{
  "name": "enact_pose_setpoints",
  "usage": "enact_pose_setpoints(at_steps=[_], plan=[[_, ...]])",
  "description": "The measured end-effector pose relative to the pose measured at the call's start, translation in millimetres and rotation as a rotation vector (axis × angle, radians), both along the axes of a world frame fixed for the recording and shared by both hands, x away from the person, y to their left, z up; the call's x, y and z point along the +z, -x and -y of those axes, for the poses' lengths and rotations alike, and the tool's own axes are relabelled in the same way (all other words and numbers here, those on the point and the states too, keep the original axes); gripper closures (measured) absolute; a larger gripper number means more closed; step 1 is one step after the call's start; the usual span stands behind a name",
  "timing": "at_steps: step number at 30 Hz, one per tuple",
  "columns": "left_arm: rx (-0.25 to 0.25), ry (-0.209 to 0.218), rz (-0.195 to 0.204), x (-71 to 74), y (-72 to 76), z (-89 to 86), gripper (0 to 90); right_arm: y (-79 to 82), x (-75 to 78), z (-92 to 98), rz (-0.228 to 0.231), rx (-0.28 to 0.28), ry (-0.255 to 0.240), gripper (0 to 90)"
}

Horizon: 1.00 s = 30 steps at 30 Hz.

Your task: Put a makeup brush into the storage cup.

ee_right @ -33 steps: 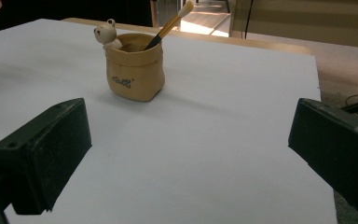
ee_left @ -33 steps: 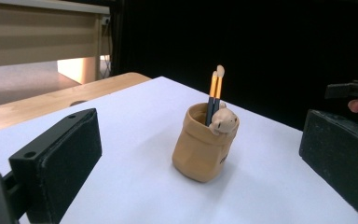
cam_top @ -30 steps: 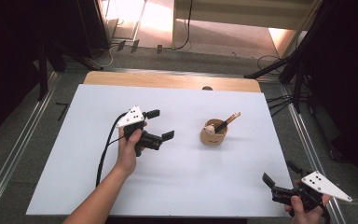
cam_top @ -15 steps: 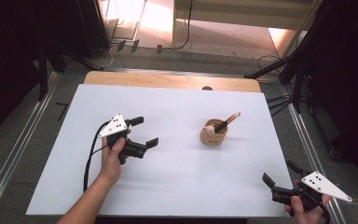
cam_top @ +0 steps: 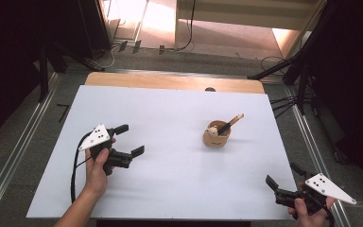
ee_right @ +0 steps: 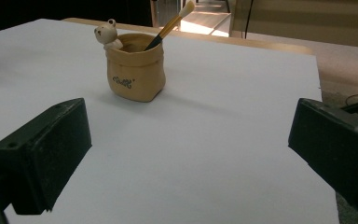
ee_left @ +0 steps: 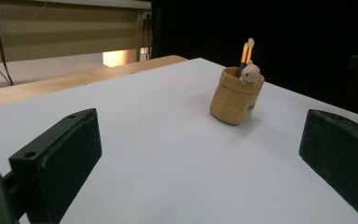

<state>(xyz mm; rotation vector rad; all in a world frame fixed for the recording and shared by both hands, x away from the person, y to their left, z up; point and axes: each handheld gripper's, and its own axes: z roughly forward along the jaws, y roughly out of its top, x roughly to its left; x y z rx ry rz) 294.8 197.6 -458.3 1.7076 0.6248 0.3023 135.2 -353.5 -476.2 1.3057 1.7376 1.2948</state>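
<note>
We find both tools idle: the left hand-held gripper (cam_top: pixel 128 140) and right hand-held gripper (cam_top: pixel 282 178) stand with jaws wide, gripping nothing. The tan pouch-shaped pot (cam_top: pixel 216 137) sits right of centre on the desk (cam_top: pixel 170 118), holding a brush (cam_top: pixel 231 123). We advise approaching the brush handle from above. The bristle end stays hidden inside the pot

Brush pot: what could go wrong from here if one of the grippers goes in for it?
1. The brush leans out over the rim of the pot; a jaw coming from that side could knock it out or tip the pot.
2. The small bear figure on the rim may snag a jaw.
3. Both the left gripper and right gripper are open and far off, so a long reach may land off-centre.
</note>
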Motion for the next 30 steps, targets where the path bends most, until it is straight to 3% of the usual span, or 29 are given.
enact_pose_setpoints(at_steps=[21,30], plan=[[0.085,-0.012,-0.017,-4.1,26.9,-50.9,0.0,0.4,0.1,-0.2,0.000,-0.005,0.001,0.0],[0.127,-0.020,-0.004,-5.2,40.7,-72.9,0.0,-0.2,0.0,-1.7,-0.004,-0.005,0.007,0.0]])
